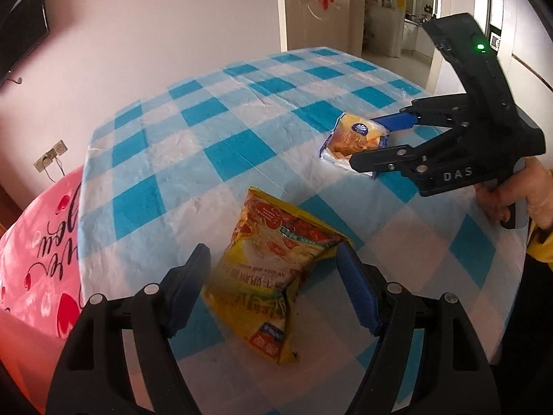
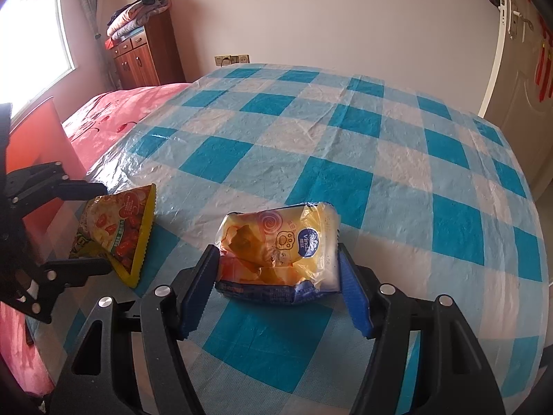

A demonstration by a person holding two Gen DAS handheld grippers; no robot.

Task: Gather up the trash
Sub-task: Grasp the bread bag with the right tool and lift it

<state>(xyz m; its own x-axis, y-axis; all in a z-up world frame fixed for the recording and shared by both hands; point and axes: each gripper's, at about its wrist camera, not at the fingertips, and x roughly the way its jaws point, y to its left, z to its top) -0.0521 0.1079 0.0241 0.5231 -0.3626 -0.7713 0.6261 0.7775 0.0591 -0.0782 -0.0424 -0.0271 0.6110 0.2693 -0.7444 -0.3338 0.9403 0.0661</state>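
Left wrist | left gripper (image 1: 273, 276) apart, yellow wrapper (image 1: 273, 269) between | right gripper (image 2: 276, 280) clamped on tissue pack (image 2: 280, 252)

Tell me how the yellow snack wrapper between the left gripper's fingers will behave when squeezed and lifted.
The yellow snack wrapper looks crumpled and torn open, so it is probably empty, light and floppy. Its glossy film may slip between the pads, and it will likely crush flat rather than resist.

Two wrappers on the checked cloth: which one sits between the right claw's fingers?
The tissue pack, pale yellow with a blue oval logo, sits between the right claw fingers. The other, a yellow snack bag printed with red fruit, lies by the left claw.
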